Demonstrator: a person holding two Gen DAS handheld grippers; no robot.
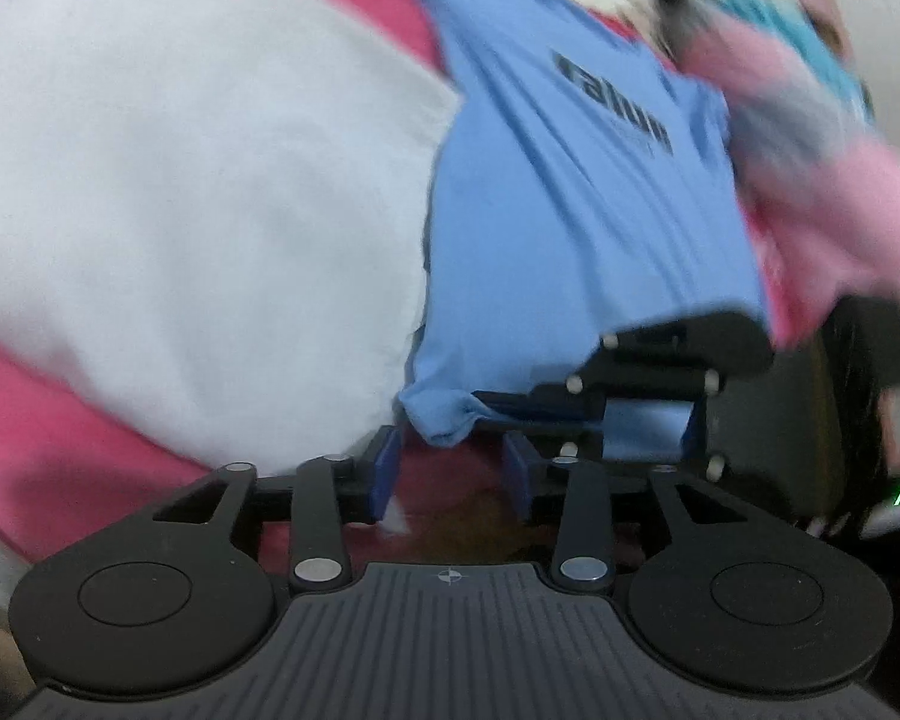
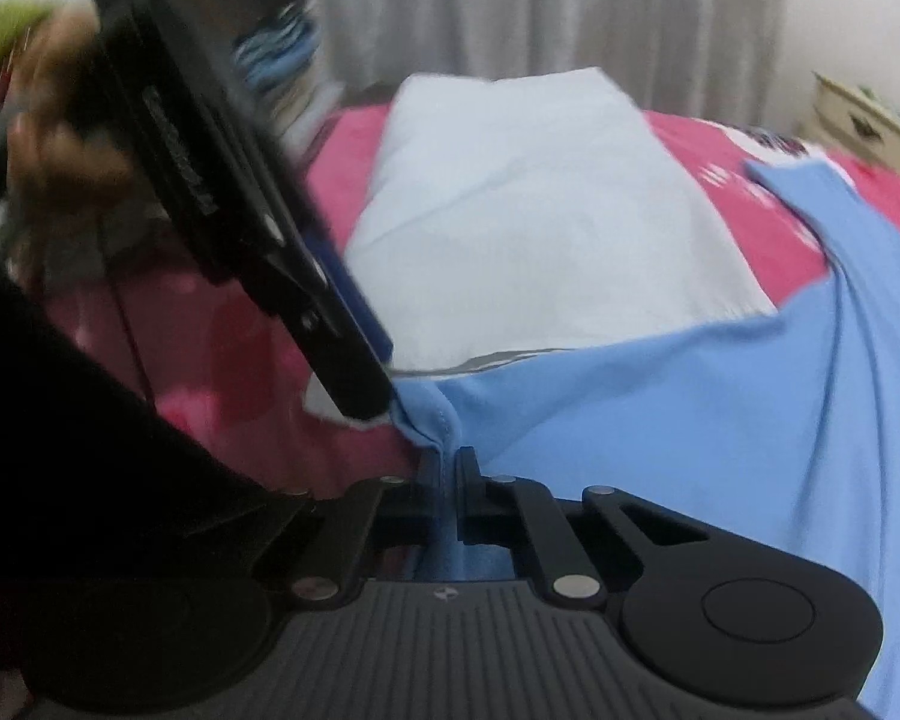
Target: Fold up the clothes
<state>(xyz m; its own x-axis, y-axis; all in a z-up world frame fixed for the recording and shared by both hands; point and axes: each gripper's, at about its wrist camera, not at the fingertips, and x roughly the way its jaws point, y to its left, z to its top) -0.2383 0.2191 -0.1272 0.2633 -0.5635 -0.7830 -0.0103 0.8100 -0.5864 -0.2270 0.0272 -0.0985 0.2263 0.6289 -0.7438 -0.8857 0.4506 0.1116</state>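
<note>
pink bed cover [image 2: 744,222] under all; grey curtain [image 2: 510,6] behind; cream drawer unit [image 2: 864,120] at right

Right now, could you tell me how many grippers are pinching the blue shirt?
1: the right gripper pinches the blue shirt hem; the left gripper is open beside it.

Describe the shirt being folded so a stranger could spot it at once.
Start at the pink bedspread. On it, beside the folded white cloth, lies the light blue T-shirt, its hem pinched in the right gripper. It alone carries black lettering on the chest.
</note>
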